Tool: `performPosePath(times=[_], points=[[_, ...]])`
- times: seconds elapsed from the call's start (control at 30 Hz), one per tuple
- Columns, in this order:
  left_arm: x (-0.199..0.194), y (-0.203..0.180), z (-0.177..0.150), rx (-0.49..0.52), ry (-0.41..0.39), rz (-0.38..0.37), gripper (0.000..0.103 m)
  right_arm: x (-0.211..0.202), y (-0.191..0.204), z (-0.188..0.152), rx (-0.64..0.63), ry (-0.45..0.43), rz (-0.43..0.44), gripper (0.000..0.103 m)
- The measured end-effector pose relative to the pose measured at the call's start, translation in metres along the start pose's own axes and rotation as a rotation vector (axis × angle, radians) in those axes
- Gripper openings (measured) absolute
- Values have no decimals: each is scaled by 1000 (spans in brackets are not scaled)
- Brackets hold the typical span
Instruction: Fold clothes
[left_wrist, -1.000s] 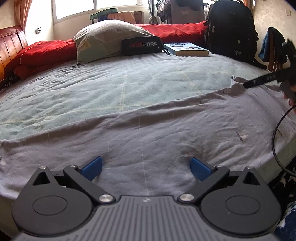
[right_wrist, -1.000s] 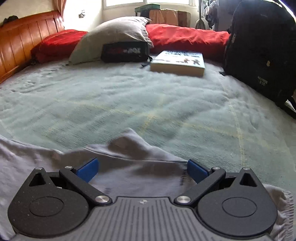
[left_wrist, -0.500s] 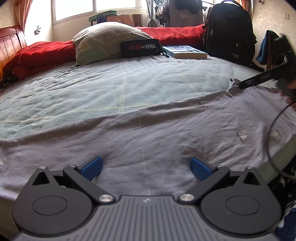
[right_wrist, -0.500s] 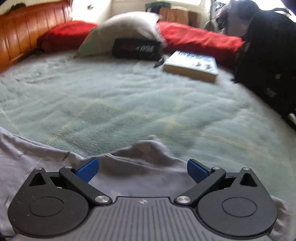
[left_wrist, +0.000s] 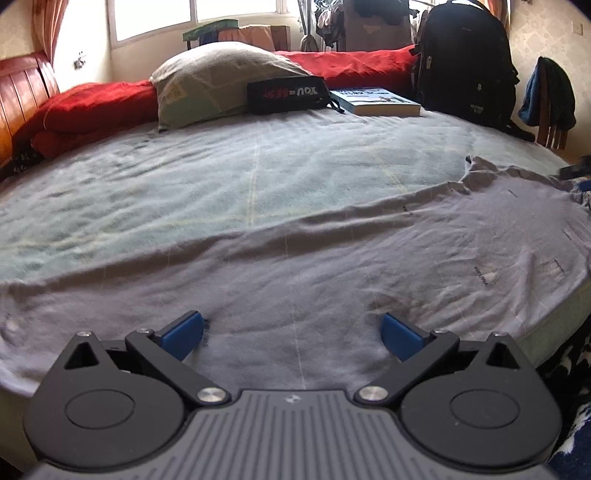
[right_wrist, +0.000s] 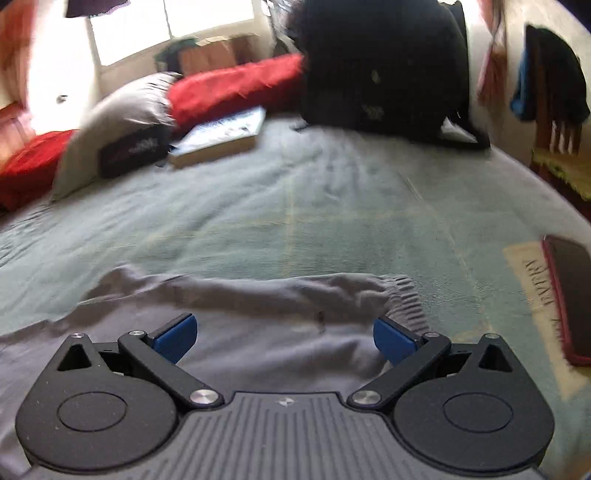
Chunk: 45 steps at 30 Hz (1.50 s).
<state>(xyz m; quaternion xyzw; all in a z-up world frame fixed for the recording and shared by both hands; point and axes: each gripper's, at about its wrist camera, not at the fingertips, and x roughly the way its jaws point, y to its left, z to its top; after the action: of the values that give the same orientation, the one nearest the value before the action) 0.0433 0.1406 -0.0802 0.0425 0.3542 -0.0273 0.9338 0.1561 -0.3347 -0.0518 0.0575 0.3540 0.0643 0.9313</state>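
A grey garment (left_wrist: 332, 266) lies spread flat along the near edge of the bed, stretching from far left to far right in the left wrist view. My left gripper (left_wrist: 291, 334) hovers open just over its near middle, blue pads wide apart, holding nothing. In the right wrist view the garment's right end (right_wrist: 280, 325) shows a ribbed cuff (right_wrist: 404, 299). My right gripper (right_wrist: 282, 338) is open above that end, empty. The right gripper's tip (left_wrist: 576, 173) shows at the far right edge of the left wrist view.
A pale green bedsheet (left_wrist: 240, 177) covers the bed. At the back lie a pillow (left_wrist: 218, 81), a black pouch (left_wrist: 288, 94), a book (left_wrist: 376, 101), red bedding (left_wrist: 92, 107) and a black backpack (left_wrist: 465, 59). A red-cased phone (right_wrist: 570, 295) rests on a paper at the right.
My right gripper has swung to the right, from the garment's raised corner to its ribbed cuff end; the phone has come into view. My left gripper has stayed nearly still and open.
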Motion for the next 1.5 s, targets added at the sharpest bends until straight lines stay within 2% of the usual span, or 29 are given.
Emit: performPosePath(times=[0.13,0.27,0.37,0.43,0.53,0.6,0.7,0.8,0.87,1.03,1.23,1.33,1.43,1.5], points=[[-3,-1,6,24,-14,24,102,-25,22,-31,-91,37,39,103],[-2,1,-3,34,29,24,102,-23,31,-72,-181,124,-33,103],[-10,9,-13,8,48,13,102,-33,35,-85,-222,92,-52,103],[-18,15,-15,3,45,10,102,-38,39,-80,-230,96,-55,103],[-21,17,-8,34,23,82,102,-47,55,-71,-272,33,-32,103],[-21,18,-3,46,-3,94,102,-46,68,-66,-278,-1,-4,103],[-14,25,-6,5,13,60,102,-41,88,-65,-277,-5,41,103],[-10,40,-23,-94,48,26,102,-32,102,-75,-311,39,77,103],[-19,50,-27,-141,32,-4,102,-26,107,-81,-338,77,74,103],[-33,83,-20,-133,-19,93,102,-29,112,-78,-305,76,108,103],[-23,152,-27,-255,-57,195,102,-31,130,-75,-329,76,110,103],[-13,177,-35,-291,-46,155,102,-30,140,-76,-342,85,126,103],[-20,178,-34,-296,-72,124,102,-30,150,-75,-357,93,138,103],[-33,178,-35,-340,-96,93,102,-33,155,-73,-360,90,160,103]])
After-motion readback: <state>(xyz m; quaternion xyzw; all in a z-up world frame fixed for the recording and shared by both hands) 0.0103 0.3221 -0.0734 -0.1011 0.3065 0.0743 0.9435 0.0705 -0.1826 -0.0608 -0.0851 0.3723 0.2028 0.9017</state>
